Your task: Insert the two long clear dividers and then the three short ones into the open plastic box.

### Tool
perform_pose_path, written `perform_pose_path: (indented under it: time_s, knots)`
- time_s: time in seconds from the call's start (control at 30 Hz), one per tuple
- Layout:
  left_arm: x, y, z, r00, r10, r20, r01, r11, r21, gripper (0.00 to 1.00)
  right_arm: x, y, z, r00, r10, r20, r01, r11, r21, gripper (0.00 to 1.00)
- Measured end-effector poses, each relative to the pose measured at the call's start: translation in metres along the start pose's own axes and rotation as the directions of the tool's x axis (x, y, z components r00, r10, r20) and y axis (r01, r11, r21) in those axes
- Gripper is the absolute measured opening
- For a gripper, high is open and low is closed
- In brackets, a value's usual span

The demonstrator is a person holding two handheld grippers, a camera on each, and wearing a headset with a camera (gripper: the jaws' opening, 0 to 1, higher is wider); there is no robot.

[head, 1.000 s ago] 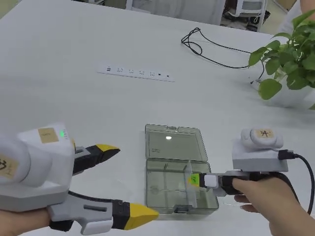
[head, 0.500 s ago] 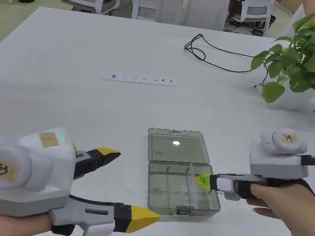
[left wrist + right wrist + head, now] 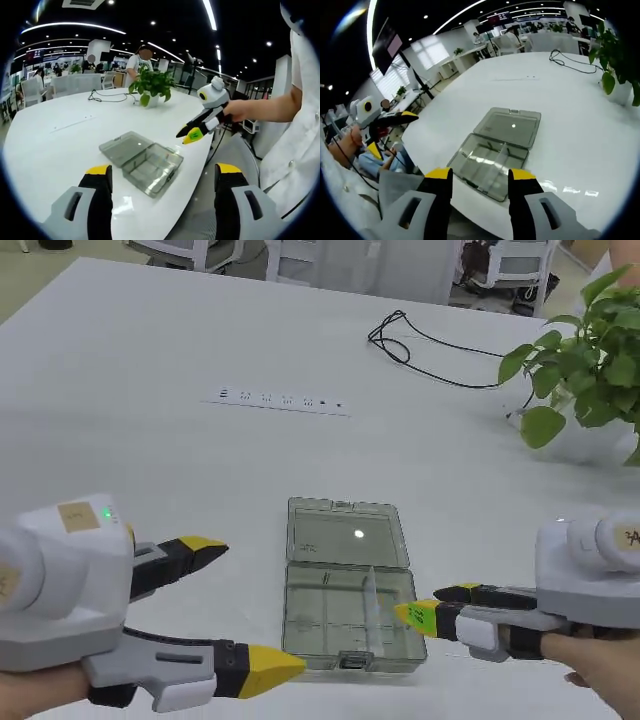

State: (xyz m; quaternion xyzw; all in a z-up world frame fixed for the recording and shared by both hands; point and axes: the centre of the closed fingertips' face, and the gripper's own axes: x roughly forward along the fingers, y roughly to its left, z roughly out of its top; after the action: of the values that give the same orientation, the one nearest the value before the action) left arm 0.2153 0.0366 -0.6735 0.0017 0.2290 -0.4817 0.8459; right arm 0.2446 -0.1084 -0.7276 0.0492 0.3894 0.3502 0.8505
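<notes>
Jaws of our left gripper [image 3: 258,608] gape wide and empty. Next we see the open plastic box [image 3: 305,635] near the tabletop's [image 3: 150,440] front edge, one clear divider [image 3: 370,605] upright inside. Our right gripper [image 3: 420,603] hovers by its right side, jaws parted, empty.

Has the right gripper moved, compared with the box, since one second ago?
Yes. The right gripper has drawn back rightward from the upright divider to the right edge of the open box.
</notes>
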Motion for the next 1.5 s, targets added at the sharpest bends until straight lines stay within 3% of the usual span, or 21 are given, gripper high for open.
perform_pose_path:
  time_s: [0.23, 0.43, 0.63, 0.77, 0.97, 1.1, 1.23, 1.27, 1.3, 1.33, 1.4, 1.43, 1.5]
  knots:
    - [-0.002, -0.001, -0.003, 0.9996, 0.027, -0.006, -0.027, 1.0, 0.001, 0.85, -0.009, 0.005, -0.003, 0.9991, 0.04, 0.016, -0.038, 0.993, -0.115, 0.54]
    - [-0.005, -0.001, -0.009, 0.9987, 0.049, -0.017, -0.049, 0.999, -0.006, 0.84, -0.018, 0.01, -0.004, 0.9962, 0.073, 0.048, -0.061, 0.972, -0.228, 0.63]
    - [-0.005, 0.0, -0.016, 0.997, 0.069, -0.034, -0.07, 0.997, -0.016, 0.84, -0.026, 0.011, -0.012, 0.993, 0.101, 0.061, -0.081, 0.96, -0.269, 0.68]
    - [-0.007, 0.002, -0.025, 0.9947, 0.086, -0.056, -0.087, 0.996, -0.018, 0.83, -0.035, 0.011, -0.018, 0.9888, 0.121, 0.087, -0.086, 0.94, -0.329, 0.73]
    - [-0.009, 0.011, -0.04, 0.988, 0.112, -0.106, -0.115, 0.993, -0.019, 0.81, -0.044, 0.005, -0.031, 0.989, 0.117, 0.091, -0.079, 0.937, -0.341, 0.77]
    - [-0.009, 0.018, -0.052, 0.9787, 0.128, -0.161, -0.13, 0.992, -0.002, 0.78, -0.049, 0.002, -0.036, 0.9889, 0.112, 0.097, -0.073, 0.937, -0.343, 0.77]
    - [-0.008, 0.028, -0.073, 0.9572, 0.143, -0.252, -0.147, 0.989, 0.005, 0.75, -0.051, 0.0, -0.037, 0.9892, 0.102, 0.105, -0.06, 0.938, -0.342, 0.75]
    - [-0.008, 0.031, -0.08, 0.9476, 0.147, -0.284, -0.153, 0.988, 0.002, 0.74, -0.051, 0.001, -0.037, 0.9886, 0.102, 0.111, -0.059, 0.938, -0.341, 0.75]
    - [-0.007, 0.032, -0.081, 0.9486, 0.144, -0.282, -0.149, 0.989, 0.005, 0.73, -0.051, 0.001, -0.036, 0.988, 0.102, 0.116, -0.058, 0.939, -0.338, 0.75]
    - [-0.006, 0.036, -0.087, 0.9387, 0.15, -0.311, -0.156, 0.988, 0.003, 0.72, -0.052, 0.002, -0.035, 0.9863, 0.106, 0.126, -0.058, 0.939, -0.338, 0.75]
    - [-0.004, 0.042, -0.094, 0.9316, 0.151, -0.331, -0.157, 0.988, 0.008, 0.69, -0.053, 0.003, -0.034, 0.9853, 0.106, 0.134, -0.055, 0.939, -0.338, 0.75]
    - [-0.004, 0.046, -0.101, 0.9214, 0.153, -0.357, -0.166, 0.986, -0.005, 0.67, -0.053, 0.004, -0.033, 0.9847, 0.106, 0.139, -0.054, 0.94, -0.336, 0.75]
    - [-0.002, 0.052, -0.107, 0.9112, 0.154, -0.382, -0.173, 0.985, -0.014, 0.64, -0.054, 0.004, -0.033, 0.9837, 0.106, 0.145, -0.052, 0.941, -0.333, 0.75]
